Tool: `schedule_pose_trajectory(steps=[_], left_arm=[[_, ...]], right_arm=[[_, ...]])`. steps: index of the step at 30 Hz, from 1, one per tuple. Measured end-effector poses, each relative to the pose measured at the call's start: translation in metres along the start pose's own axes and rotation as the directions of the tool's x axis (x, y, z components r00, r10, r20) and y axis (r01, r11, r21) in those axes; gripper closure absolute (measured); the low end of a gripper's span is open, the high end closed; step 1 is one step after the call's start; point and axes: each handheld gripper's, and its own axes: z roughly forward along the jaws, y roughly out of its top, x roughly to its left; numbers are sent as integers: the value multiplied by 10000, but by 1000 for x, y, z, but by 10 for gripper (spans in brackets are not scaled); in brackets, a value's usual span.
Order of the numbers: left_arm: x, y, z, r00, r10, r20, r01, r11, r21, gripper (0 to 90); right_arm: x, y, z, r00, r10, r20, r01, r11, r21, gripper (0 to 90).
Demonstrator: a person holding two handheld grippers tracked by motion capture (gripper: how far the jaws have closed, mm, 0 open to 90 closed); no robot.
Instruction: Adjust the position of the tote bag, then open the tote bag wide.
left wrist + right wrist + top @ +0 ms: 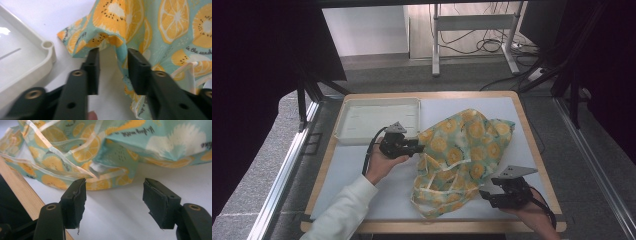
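Left claw spread, a fold of the fruit-print cloth between its jaws; right claw spread, just short of the cloth's near hem.

A shallow white tray sits at the far left of the white-topped table, beside the fruit-print cloth

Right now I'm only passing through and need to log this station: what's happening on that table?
A person is working a crumpled fruit-print cloth bag with two hand-held grippers. The left gripper has its jaws open around a fold at the bag's edge, near the white tray. The right gripper is open just short of the bag's hem by the table's near edge. Neither has closed on the fabric yet.
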Motion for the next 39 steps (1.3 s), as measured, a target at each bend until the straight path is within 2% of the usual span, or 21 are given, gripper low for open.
schedule_pose_trajectory(steps=[3,7,16,20,25,31,35,39], left_arm=[[-4,-2,-8,9999,139,-100,-140,9999,-96,530],[-8,-8,-18,9995,289,-126,-289,9996,-34,499],[-21,-27,-29,9985,535,125,-538,9982,274,480],[-26,-34,-27,9978,655,101,-659,9968,463,482],[-36,-33,-28,9936,823,777,-874,9940,651,559],[-51,-35,-28,9881,1132,1041,-1205,9905,668,519],[-54,-33,-18,9876,1141,1074,-1225,9896,751,494],[-53,-32,-8,9877,1065,1147,-1176,9885,952,601]], right_arm=[[4,1,-2,9999,-141,-2,141,9999,-48,349],[8,3,-3,9998,-195,-39,195,9998,-109,348],[10,5,-2,9998,-220,-29,219,9996,-198,347],[10,5,0,10000,-93,19,93,9998,-178,347],[11,7,1,9999,-133,-35,132,9996,-229,341],[12,8,3,10000,-25,-21,24,9998,-201,332],[12,9,3,9999,114,-128,-117,9995,-282,318],[8,10,6,9987,505,-65,-507,9982,-320,313]])
